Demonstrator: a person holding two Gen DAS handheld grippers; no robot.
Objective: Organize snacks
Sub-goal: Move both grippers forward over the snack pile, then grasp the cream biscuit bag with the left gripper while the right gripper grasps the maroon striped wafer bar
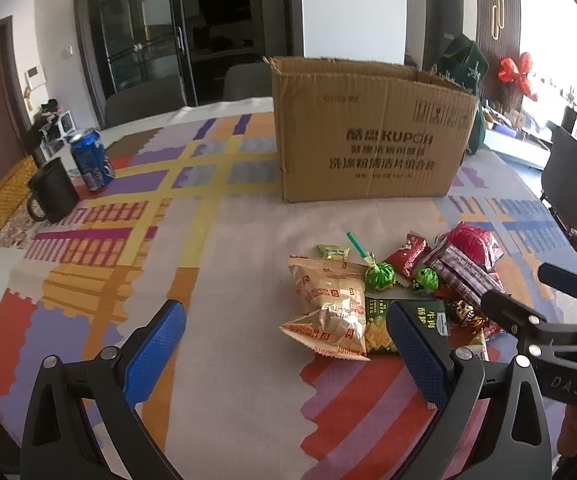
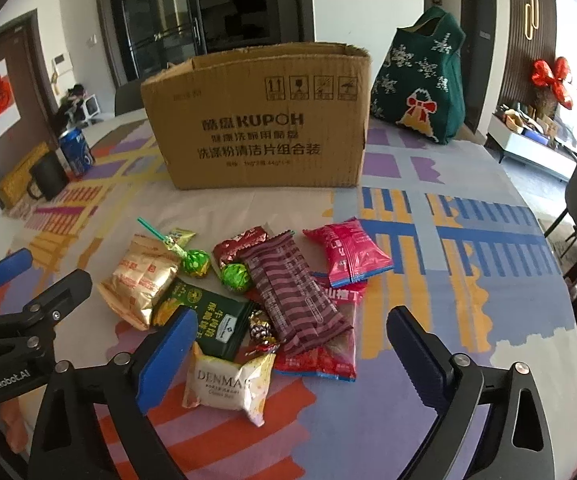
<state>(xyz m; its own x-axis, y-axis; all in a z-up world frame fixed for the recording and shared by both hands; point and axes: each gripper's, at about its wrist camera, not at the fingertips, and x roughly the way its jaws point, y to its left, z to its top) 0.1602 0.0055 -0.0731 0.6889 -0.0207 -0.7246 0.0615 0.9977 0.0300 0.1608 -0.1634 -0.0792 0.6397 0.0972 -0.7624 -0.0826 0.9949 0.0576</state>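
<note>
Your box [image 2: 260, 120] at upper centre reads "KUPOH"; the white packet [image 2: 224, 384] at lower centre reads "DENMA". Both tongs, left tongs [image 1: 284, 344] and right tongs [image 2: 288, 354], gape empty over the patterned table [image 2: 468, 240].

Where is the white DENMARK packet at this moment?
In the right wrist view, the white DENMARK packet lies at the near edge of the snack pile, just in front of the dark green packet and left of the red packet.

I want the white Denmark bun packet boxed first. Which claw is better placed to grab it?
Right. The right claw is open with the white bun packet between its fingers. The left claw is open over bare cloth beside the gold packet.
</note>
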